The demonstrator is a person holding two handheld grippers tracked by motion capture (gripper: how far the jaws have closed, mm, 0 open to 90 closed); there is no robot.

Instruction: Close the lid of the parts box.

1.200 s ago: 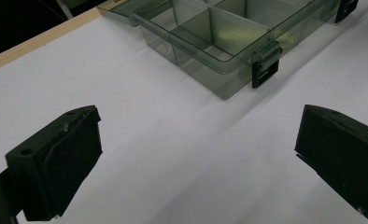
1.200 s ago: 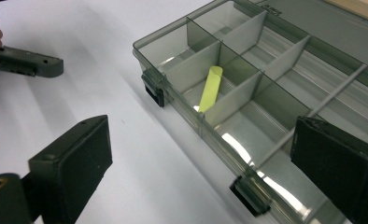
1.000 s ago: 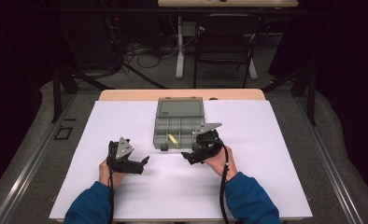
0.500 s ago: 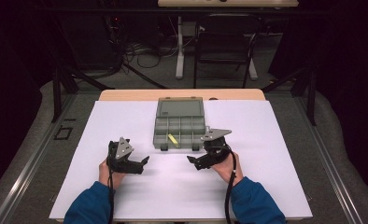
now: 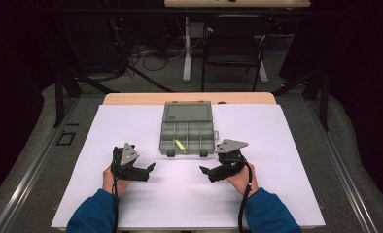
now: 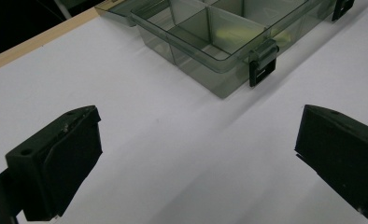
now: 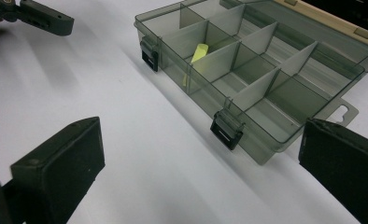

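A grey see-through organiser box (image 5: pixel 187 133) lies open in the middle of the white table cover, its lid folded flat behind it. One front compartment holds a small yellow-green piece (image 5: pixel 180 144) (image 7: pixel 197 53). Two black latches (image 7: pixel 226 130) hang on the box's front wall (image 6: pixel 229 60). My left gripper (image 5: pixel 149 170) rests low on the cover, front left of the box, jaws wide apart with nothing between them (image 6: pixel 196 158). My right gripper (image 5: pixel 205 172) sits front right of the box, also open and holding nothing (image 7: pixel 196 163).
The white cover (image 5: pixel 277 145) spreads over a wooden table whose far edge (image 5: pixel 189 98) shows behind the box. Beyond it stand a dark chair frame (image 5: pixel 233 48), a table leg and cables on the floor. Blue sleeves come in from the bottom.
My right gripper has drawn back from the box's front right corner toward the person and a little lower. The left gripper has stayed where it was.
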